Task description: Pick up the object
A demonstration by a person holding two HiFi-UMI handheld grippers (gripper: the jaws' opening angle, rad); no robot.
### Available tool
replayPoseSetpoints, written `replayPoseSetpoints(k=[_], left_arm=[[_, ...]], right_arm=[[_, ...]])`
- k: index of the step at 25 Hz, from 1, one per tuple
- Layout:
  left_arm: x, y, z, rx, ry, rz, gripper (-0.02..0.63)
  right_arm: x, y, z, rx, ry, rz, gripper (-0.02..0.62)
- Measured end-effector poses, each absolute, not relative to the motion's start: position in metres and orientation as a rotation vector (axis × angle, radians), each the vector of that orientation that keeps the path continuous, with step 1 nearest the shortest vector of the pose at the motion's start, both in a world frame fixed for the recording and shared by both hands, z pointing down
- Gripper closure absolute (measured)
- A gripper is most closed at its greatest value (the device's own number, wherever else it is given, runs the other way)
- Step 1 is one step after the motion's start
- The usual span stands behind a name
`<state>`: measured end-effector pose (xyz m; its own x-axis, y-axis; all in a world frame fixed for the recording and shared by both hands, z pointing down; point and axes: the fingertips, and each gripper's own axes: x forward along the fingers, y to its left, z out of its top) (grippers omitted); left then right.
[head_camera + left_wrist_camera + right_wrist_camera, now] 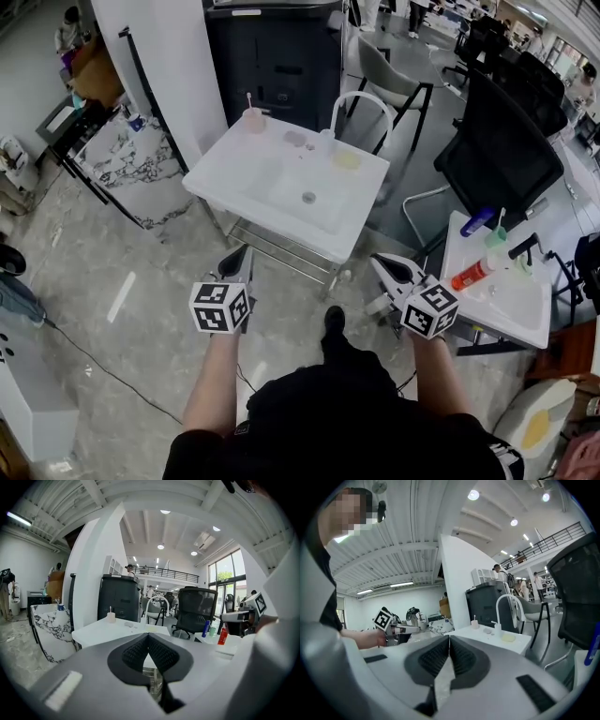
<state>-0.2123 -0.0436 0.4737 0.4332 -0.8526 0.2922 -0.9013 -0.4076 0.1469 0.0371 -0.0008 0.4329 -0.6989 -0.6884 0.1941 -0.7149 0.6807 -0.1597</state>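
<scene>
A white sink unit (281, 202) stands ahead of me on the floor. On its top are a pink cup (253, 119) with a stick in it, a small grey item (295, 138) and a pale yellow pad (348, 159), beside a white arched faucet (361, 101). My left gripper (242, 260) hovers just short of the unit's near edge, shut and empty. My right gripper (386, 268) is level with it near the unit's right corner, also shut with nothing held. In the left gripper view the cup (111, 617) lies ahead past the closed pads (140, 651).
A second white basin (511, 305) at the right carries a blue bottle (476, 221), a red bottle (472, 274) and a green one. A black office chair (502, 150), a grey chair (389, 75), a dark cabinet (277, 56) and a marble-patterned table (131, 159) surround the sink.
</scene>
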Motion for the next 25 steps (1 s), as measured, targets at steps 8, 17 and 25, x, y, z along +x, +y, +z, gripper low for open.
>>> replayPoseSetpoints(k=[8,17,25], left_arm=[[-0.173,-0.150,0.479,2.422,-1.497,0.306,0.595],[-0.116,-0.283,0.470,2.445,-1.472,0.371,0.595],[-0.099,-0.345,0.477,2.435,-1.462,0.399,0.595]], right_arm=[[0.069,-0.107,0.441,1.159,-2.807,0.374,0.584],[0.106,-0.241,0.443,1.122,-2.836,0.428,0.583],[0.111,-0.303,0.463,1.072,-2.828,0.493,0.583]])
